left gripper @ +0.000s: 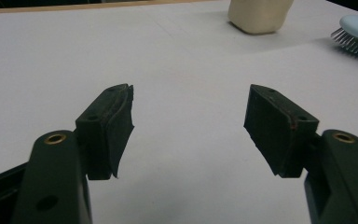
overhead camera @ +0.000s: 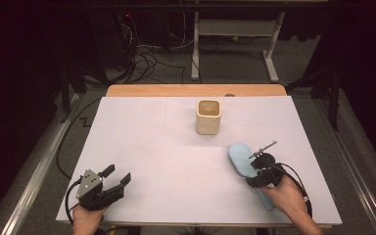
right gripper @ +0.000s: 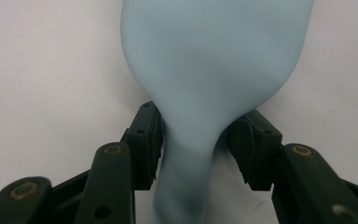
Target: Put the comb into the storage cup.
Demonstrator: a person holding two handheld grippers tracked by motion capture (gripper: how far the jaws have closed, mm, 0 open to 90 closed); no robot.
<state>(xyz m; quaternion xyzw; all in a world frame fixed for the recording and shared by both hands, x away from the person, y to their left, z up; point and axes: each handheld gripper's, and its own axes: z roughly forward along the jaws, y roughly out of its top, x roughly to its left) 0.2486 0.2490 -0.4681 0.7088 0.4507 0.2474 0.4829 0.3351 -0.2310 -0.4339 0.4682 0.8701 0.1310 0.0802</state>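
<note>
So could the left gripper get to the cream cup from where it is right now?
Probably yes. The left gripper sits open and holds nothing, and bare white table lies between it and the cream cup. The blue hairbrush lies off to the side.

One light-blue hairbrush, one cream square cup, one white table

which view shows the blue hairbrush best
The high view: the whole hairbrush lies beside the right gripper. The right gripper view shows its neck between the jaws; the left gripper view shows its bristled tip.
</note>
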